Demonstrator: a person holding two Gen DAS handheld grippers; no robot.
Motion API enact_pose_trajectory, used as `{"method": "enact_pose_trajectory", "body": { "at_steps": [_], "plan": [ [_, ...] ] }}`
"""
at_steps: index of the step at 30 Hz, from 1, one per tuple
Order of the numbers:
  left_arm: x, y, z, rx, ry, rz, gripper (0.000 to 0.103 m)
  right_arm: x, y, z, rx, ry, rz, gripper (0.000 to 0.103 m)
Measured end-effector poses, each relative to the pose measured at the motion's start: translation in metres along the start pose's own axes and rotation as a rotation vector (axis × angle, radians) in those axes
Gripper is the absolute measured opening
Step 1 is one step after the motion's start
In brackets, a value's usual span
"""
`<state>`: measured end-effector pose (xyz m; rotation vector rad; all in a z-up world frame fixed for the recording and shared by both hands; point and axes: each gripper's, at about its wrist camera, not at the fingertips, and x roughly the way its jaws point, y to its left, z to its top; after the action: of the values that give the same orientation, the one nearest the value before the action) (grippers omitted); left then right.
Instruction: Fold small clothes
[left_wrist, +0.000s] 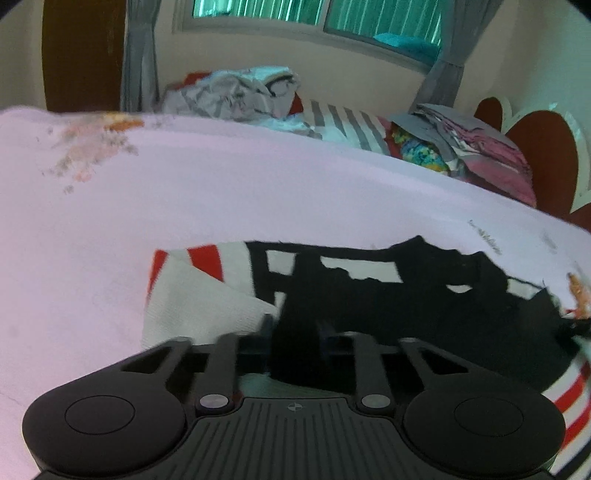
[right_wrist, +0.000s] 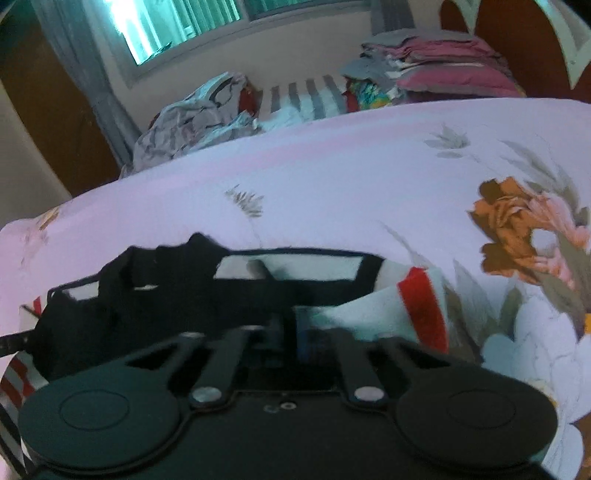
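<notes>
Pink floral bedsheet (right_wrist: 332, 177), (crumpled) laundry (right_wrist: 192, 114), window (left_wrist: 314, 14)

Right gripper (right_wrist: 290, 332): black, low in the frame, fingers close together, pinching the near edge of the garment (right_wrist: 177, 295). Garment: black with white panels and a red-and-white striped cuff at right, spread on the bedsheet (right_wrist: 332, 177). Bedsheet: pale pink, printed with an orange flower (right_wrist: 513, 229) and grey leaves. Behind the bed: crumpled grey laundry (right_wrist: 192, 118), a folded stack (right_wrist: 436, 70), a window (right_wrist: 177, 26) and a grey curtain (right_wrist: 81, 70).
</notes>
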<state>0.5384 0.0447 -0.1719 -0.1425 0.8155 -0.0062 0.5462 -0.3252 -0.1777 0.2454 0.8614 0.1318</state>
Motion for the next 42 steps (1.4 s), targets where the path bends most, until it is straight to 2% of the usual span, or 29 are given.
{"method": "enact_pose_trajectory", "body": {
  "at_steps": [3, 6, 10, 12, 14, 15, 17, 19, 22, 25, 32, 37, 42],
  "plan": [
    [-0.001, 0.004, -0.001, 0.011, -0.036, 0.025, 0.007, -0.006, 0.002, 0.007, 0.01, -0.073, -0.011, 0.005],
    [0.001, 0.008, 0.001, 0.013, -0.071, 0.059, 0.006, -0.01, 0.001, 0.018, 0.014, -0.138, -0.038, 0.005],
    [0.002, 0.011, -0.003, 0.008, -0.087, 0.072, 0.006, 0.009, -0.011, 0.007, 0.015, -0.076, -0.103, 0.005],
    [0.001, 0.012, -0.004, -0.009, -0.096, 0.08, 0.006, 0.01, -0.014, 0.0, 0.032, -0.082, -0.104, 0.004],
    [-0.001, 0.016, -0.004, -0.021, -0.102, 0.096, 0.006, 0.005, -0.012, 0.0, 0.042, -0.087, -0.107, 0.011],
    [0.0, 0.015, -0.004, -0.017, -0.102, 0.099, 0.006, 0.0, -0.011, 0.001, 0.042, -0.098, -0.113, 0.019],
    [-0.002, 0.014, -0.004, 0.002, -0.097, 0.103, 0.006, -0.013, -0.008, -0.001, 0.038, -0.121, -0.113, 0.021],
    [-0.01, 0.013, -0.003, -0.013, -0.107, 0.082, 0.006, -0.025, -0.001, -0.003, 0.019, -0.133, -0.092, 0.025],
    [-0.03, 0.012, -0.004, -0.048, -0.137, 0.032, 0.006, -0.037, 0.017, -0.011, -0.043, -0.128, -0.039, 0.026],
    [-0.047, -0.001, -0.008, -0.012, -0.15, -0.008, 0.007, -0.043, 0.04, -0.021, -0.108, -0.112, 0.005, 0.028],
    [-0.054, -0.048, -0.028, 0.086, -0.077, -0.104, 0.007, -0.039, 0.091, -0.042, -0.193, -0.073, 0.078, 0.029],
    [-0.039, -0.052, -0.043, 0.101, 0.001, -0.059, 0.008, -0.033, 0.103, -0.055, -0.251, -0.049, 0.039, 0.039],
    [-0.039, -0.038, -0.045, 0.1, 0.005, -0.012, 0.008, -0.033, 0.08, -0.062, -0.234, -0.04, -0.062, 0.041]
  ]
}}
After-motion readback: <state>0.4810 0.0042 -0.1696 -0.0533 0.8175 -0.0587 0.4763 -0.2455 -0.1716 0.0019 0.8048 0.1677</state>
